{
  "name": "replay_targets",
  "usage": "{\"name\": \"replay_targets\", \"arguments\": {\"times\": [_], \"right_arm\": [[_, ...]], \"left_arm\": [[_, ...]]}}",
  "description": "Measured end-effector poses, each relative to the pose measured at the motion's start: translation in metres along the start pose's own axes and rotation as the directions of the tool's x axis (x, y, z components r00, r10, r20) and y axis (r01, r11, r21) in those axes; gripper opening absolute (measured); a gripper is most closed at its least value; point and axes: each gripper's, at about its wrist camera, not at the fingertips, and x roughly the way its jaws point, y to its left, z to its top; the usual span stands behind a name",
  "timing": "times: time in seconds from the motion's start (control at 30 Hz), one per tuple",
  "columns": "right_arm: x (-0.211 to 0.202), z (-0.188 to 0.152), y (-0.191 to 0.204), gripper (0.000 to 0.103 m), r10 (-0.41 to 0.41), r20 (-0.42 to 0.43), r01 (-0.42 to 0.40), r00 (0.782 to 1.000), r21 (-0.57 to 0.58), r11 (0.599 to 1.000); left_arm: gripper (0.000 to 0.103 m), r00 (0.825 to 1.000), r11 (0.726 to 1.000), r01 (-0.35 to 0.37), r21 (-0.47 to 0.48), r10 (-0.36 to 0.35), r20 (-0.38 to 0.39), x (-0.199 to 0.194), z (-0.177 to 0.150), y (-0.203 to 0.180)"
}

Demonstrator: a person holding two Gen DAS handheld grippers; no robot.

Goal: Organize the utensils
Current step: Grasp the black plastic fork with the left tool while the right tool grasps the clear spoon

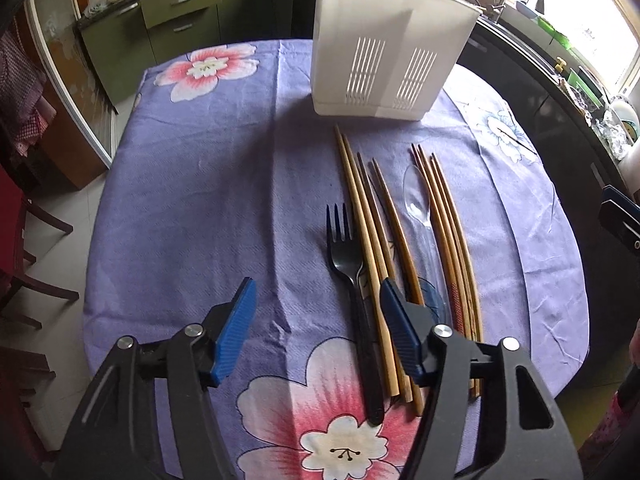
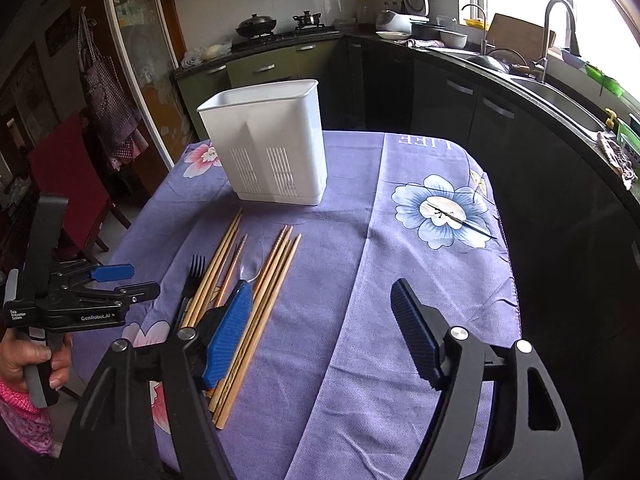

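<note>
A white slotted utensil holder (image 1: 384, 52) (image 2: 268, 144) stands upright at the far side of the purple flowered tablecloth (image 1: 200, 200). In front of it lie a black plastic fork (image 1: 344, 248) (image 2: 194, 276), several wooden chopsticks (image 1: 370, 220) (image 2: 276, 276) and a clear plastic spoon (image 1: 418, 200) (image 2: 252, 264), side by side. My left gripper (image 1: 316, 286) (image 2: 132, 280) hovers open over the near ends; the fork's handle lies below, just inside its right finger, untouched. My right gripper (image 2: 320, 286) is open above bare cloth, its left finger over the chopsticks and spoon handle.
Dark kitchen counters with a sink and tap (image 2: 556, 36) curve along the right and back. A red chair (image 2: 68, 176) stands left of the table. A hand (image 2: 28, 360) holds the left gripper's grip. The table edge (image 1: 576, 280) falls away close to the right.
</note>
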Motion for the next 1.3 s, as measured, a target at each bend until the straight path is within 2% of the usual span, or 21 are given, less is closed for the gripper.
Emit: {"name": "replay_targets", "arguments": {"times": [0.1, 0.23, 0.33, 0.67, 0.7, 0.77, 0.83, 0.9, 0.93, 1.0, 1.03, 1.13, 1.2, 1.3], "right_arm": [[0.004, 0.000, 0.001, 0.071, 0.009, -0.006, -0.009, 1.000, -0.008, 1.000], [0.007, -0.002, 0.003, 0.071, 0.028, -0.011, -0.028, 1.000, -0.015, 0.999], [0.007, -0.003, 0.003, 0.071, 0.038, -0.008, -0.038, 0.999, -0.016, 0.999], [0.000, -0.006, -0.001, 0.072, 0.037, 0.001, -0.037, 0.999, -0.019, 0.999], [-0.001, -0.006, -0.001, 0.072, 0.035, 0.001, -0.035, 0.999, -0.020, 0.999], [0.000, -0.006, 0.000, 0.072, 0.030, -0.002, -0.030, 1.000, -0.025, 0.999], [0.000, -0.006, 0.002, 0.072, 0.031, -0.006, -0.032, 0.999, -0.033, 0.999], [0.003, -0.005, 0.006, 0.083, 0.045, -0.025, -0.046, 0.999, -0.039, 0.998], [0.004, -0.004, 0.008, 0.091, 0.056, -0.031, -0.057, 0.998, -0.036, 0.998], [0.006, 0.000, 0.015, 0.094, 0.070, -0.044, -0.072, 0.997, -0.045, 0.996], [0.008, 0.003, 0.020, 0.093, 0.057, -0.053, -0.060, 0.997, -0.058, 0.996], [0.022, 0.011, 0.035, 0.064, 0.039, -0.112, -0.047, 0.993, -0.074, 0.996], [0.039, 0.016, 0.045, 0.059, 0.069, -0.174, -0.082, 0.982, -0.070, 0.994], [0.070, 0.019, 0.059, 0.044, 0.063, -0.258, -0.083, 0.964, -0.067, 0.994]], "left_arm": [[0.058, 1.000, 1.000, -0.027, -0.005, 0.026, -0.017, 0.009, -0.001, -0.004], [0.050, 0.998, 0.999, -0.052, 0.004, 0.053, -0.046, 0.020, 0.000, -0.011], [0.028, 0.995, 0.999, -0.050, -0.003, 0.049, -0.084, 0.030, 0.001, -0.014], [0.022, 0.992, 0.998, -0.069, 0.007, 0.069, -0.106, 0.042, 0.003, -0.026], [0.021, 0.992, 0.998, -0.069, 0.011, 0.070, -0.106, 0.042, 0.003, -0.027], [0.010, 0.992, 0.998, -0.068, 0.009, 0.068, -0.103, 0.041, 0.002, -0.028], [0.009, 0.993, 0.998, -0.055, 0.005, 0.055, -0.102, 0.041, 0.003, -0.027], [0.009, 0.994, 0.999, -0.044, 0.002, 0.044, -0.104, 0.040, 0.003, -0.024], [0.009, 0.993, 0.999, -0.049, 0.003, 0.049, -0.103, 0.040, 0.003, -0.022], [0.009, 0.994, 0.998, -0.058, -0.002, 0.058, -0.093, 0.037, 0.004, -0.016], [0.009, 0.995, 0.998, -0.067, -0.003, 0.067, -0.080, 0.034, 0.005, -0.012], [0.009, 0.995, 0.995, -0.095, -0.010, 0.094, -0.041, 0.023, 0.009, -0.002], [0.009, 0.995, 0.995, -0.099, -0.017, 0.099, -0.026, 0.017, 0.011, 0.005], [0.009, 0.994, 0.993, -0.114, -0.014, 0.114, 0.002, 0.009, 0.012, 0.011]]}}
